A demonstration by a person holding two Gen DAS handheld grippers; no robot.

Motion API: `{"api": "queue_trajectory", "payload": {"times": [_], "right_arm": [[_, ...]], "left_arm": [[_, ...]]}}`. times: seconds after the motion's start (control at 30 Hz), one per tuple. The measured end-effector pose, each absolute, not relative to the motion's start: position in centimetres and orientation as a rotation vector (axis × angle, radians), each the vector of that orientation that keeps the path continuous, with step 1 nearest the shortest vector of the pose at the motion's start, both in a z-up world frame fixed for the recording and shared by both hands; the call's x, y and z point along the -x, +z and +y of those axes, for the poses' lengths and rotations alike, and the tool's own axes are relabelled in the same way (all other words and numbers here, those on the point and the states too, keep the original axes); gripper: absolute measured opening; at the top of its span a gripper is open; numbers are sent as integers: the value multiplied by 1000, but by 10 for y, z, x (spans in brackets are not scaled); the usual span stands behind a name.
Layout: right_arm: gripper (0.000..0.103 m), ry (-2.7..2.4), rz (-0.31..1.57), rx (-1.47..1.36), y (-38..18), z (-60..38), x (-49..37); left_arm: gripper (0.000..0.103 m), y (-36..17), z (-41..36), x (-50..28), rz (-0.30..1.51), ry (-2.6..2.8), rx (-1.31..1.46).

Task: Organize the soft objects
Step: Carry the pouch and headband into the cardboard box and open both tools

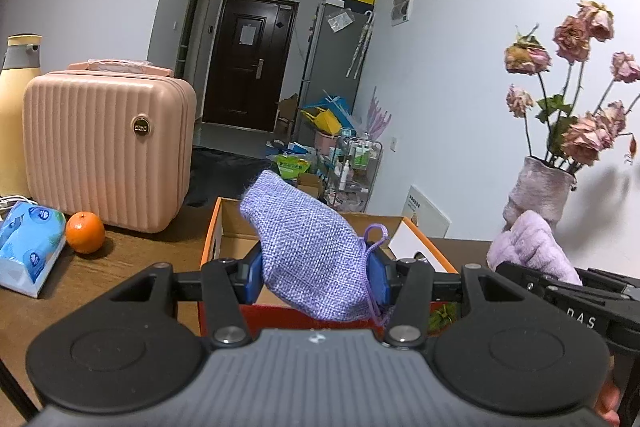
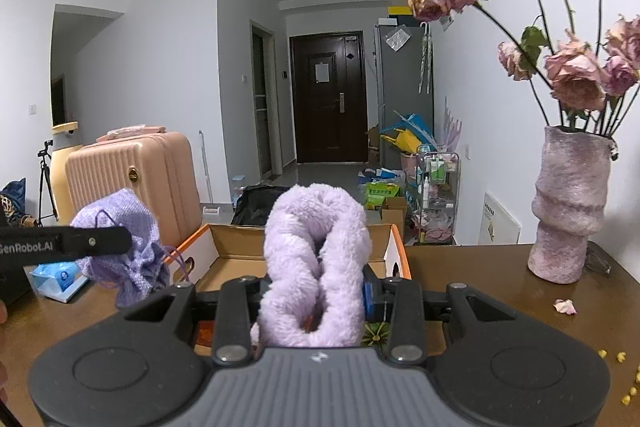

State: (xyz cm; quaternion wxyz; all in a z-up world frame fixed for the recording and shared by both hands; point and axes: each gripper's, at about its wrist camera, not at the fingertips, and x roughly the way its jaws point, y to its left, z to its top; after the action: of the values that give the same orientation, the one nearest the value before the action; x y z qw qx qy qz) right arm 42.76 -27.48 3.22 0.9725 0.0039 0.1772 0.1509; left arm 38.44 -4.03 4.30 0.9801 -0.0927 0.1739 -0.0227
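Left wrist view: open box (image 1: 224,227) at 12 o'clock on table (image 1: 100,279), woven pouch (image 1: 312,247) between left gripper (image 1: 316,277) fingers, above box's near wall. Suitcase (image 1: 108,143) at 10 o'clock, behind orange (image 1: 85,231); tissue pack (image 1: 28,251) just left of orange. Bottle (image 1: 14,115) left of and behind suitcase. Vase (image 1: 540,191) at 2 o'clock. Right wrist view: fluffy item (image 2: 316,267) between right gripper (image 2: 316,301) fingers, before box, pouch at 9 o'clock.
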Motion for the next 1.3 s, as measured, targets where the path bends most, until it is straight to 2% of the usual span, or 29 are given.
{"api": "queue_trajectory", "payload": {"times": [0.63,1.07,1.13,1.17,1.2,1.23,1.27,1.3], "right_arm": [[35,317,494,33,4,-264,-541],[36,333,588,80,-21,-243,-586],[49,329,583,87,-21,-242,-586],[57,322,575,89,-21,-241,-585],[69,317,572,91,-21,-242,-585],[75,317,566,87,-20,-242,-584],[88,315,557,78,-19,-244,-582],[98,310,548,71,-18,-246,-582]], "left_arm": [[51,35,-28,-486,418,48,173],[51,3,-29,-539,546,83,140],[55,0,-30,-539,545,72,141],[64,-1,-31,-539,545,66,142],[78,-1,-31,-539,545,63,143],[83,-1,-32,-537,539,61,142],[92,0,-33,-535,523,67,134],[103,1,-35,-534,511,78,124]]}}
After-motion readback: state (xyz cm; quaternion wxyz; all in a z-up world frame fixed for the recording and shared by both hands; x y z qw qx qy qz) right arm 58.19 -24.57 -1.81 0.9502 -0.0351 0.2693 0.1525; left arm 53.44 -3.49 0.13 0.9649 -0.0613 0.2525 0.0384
